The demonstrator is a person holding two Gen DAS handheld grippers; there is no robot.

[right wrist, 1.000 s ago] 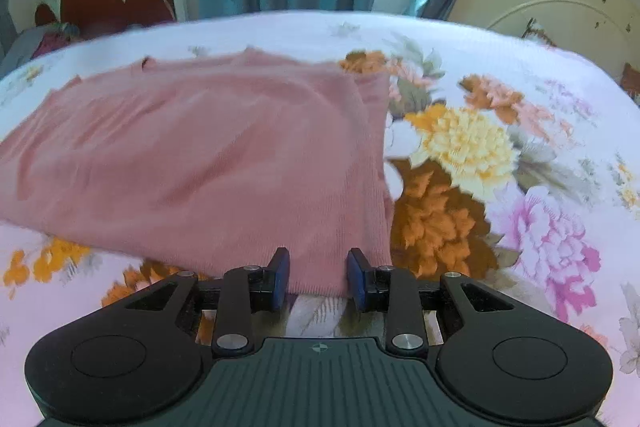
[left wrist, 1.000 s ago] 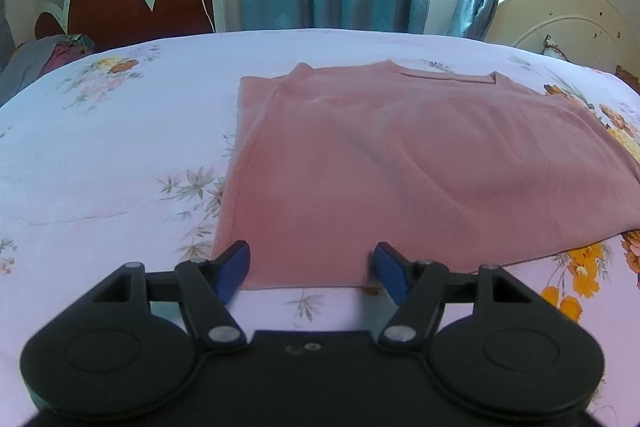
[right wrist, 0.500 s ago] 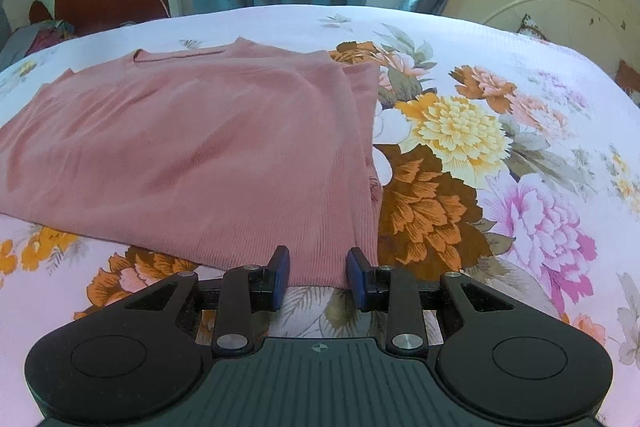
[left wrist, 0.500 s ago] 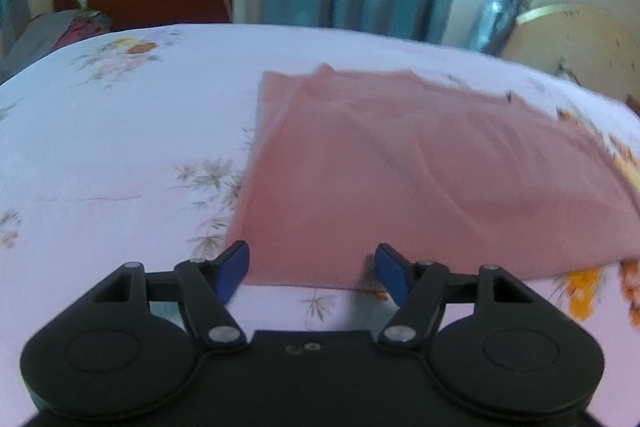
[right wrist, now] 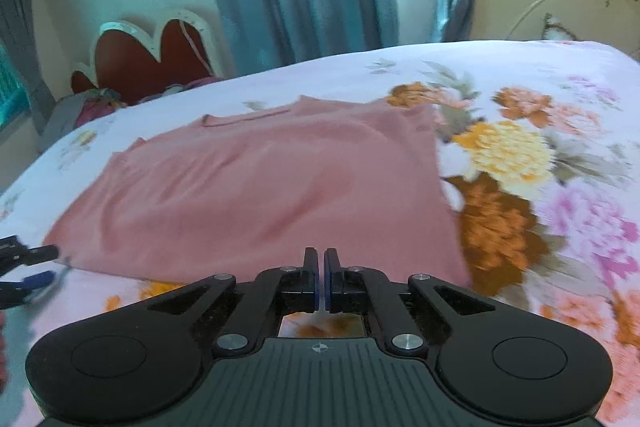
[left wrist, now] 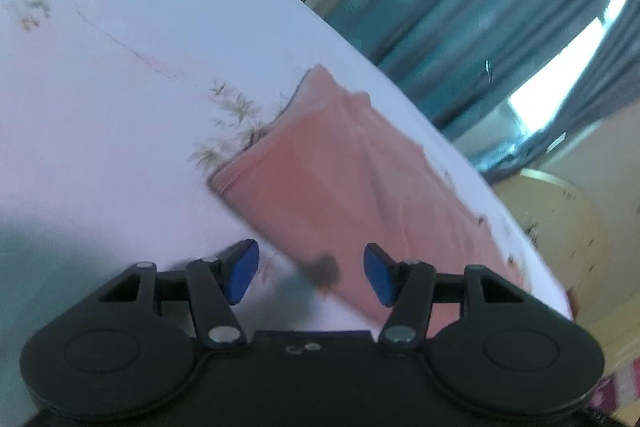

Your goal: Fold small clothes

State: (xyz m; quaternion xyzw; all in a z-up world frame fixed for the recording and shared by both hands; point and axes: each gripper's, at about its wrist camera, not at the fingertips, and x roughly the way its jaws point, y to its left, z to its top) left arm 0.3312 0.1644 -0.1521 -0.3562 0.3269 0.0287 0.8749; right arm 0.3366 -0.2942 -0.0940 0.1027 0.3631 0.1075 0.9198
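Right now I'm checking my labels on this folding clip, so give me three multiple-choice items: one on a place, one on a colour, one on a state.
1. The shirt lies: A on the bed; B on a chair; C on the floor.
2. The shirt is: A blue; B pink; C white.
3. Jaws: A both open; B left open, right shut; C left shut, right open.

Answers:
1 A, the shirt is spread flat over the floral bed.
2 B, its cloth is pink in both views.
3 B, the left gripper has its fingers wide apart, while the right gripper is closed at the shirt's near hem.
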